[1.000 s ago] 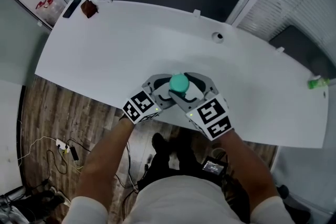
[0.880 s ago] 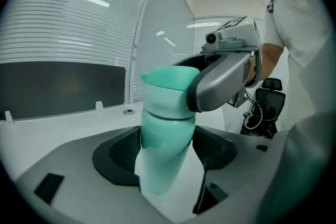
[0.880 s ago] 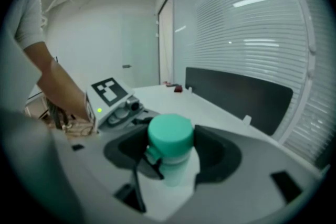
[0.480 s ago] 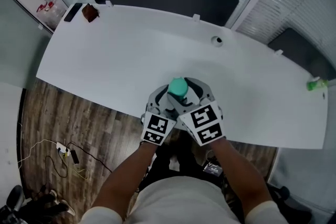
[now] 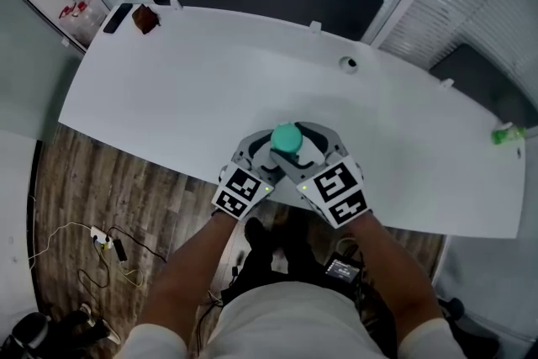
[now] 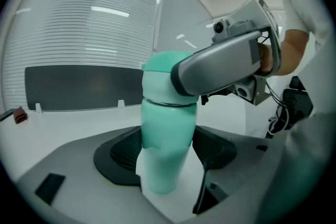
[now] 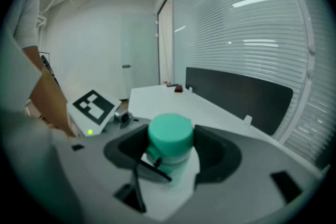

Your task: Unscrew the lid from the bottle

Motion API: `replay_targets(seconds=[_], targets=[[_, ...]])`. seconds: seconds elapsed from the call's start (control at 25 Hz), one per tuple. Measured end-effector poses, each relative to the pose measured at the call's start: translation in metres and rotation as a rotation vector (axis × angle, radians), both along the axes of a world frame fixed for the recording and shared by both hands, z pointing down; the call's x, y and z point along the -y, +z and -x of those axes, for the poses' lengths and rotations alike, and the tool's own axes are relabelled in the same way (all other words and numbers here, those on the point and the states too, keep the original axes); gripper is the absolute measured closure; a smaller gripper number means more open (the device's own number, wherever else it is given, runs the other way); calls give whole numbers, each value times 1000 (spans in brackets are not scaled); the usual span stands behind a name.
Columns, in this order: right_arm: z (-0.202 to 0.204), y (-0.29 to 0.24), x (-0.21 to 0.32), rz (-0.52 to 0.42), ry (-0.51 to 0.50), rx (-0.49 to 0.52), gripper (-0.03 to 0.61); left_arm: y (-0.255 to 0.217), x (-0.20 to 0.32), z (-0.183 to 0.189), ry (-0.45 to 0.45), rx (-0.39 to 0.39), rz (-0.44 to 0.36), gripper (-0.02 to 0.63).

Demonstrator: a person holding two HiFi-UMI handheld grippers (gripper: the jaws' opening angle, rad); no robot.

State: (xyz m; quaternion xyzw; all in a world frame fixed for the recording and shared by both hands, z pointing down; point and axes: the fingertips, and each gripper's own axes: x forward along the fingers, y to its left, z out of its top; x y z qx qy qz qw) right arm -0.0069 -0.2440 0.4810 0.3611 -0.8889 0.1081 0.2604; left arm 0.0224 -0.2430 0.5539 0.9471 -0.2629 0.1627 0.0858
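Snugly, right tongs (image 7: 170, 150) round bottle's (image 6: 160, 157) lid (image 7: 169, 132)

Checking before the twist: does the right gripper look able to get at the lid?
Likely yes: the right gripper is closed on the lid, nothing between, while the left gripper clamps the bottle.
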Motion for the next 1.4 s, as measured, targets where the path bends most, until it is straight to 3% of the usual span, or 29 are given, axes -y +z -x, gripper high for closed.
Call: replay_targets(seconds=[0.2, 0.36, 0.44, 0.72, 0.88, 1.0, 1.4], targets=[[3, 0, -5, -1, -115, -4, 295, 1, -8, 0, 201, 11, 11, 308], [5, 0, -7, -4, -136, -3, 295, 1, -10, 0, 276, 35, 16, 308], [5, 0, -6, -10, -102, -3, 295, 0, -10, 2, 242, 42, 9, 308], [3, -1, -3, -26, 43, 8, 295, 5, -9, 15, -82, 53, -42, 308], [4, -1, -3, -37, 104, 8, 295, 5, -5, 13, -169, 72, -39, 308], [4, 0, -4, -34, 90, 7, 295, 7, -6, 13, -151, 72, -29, 314], [3, 0, -4, -6, -48, -3, 295, 8, -9, 12, 47, 84, -28, 328]])
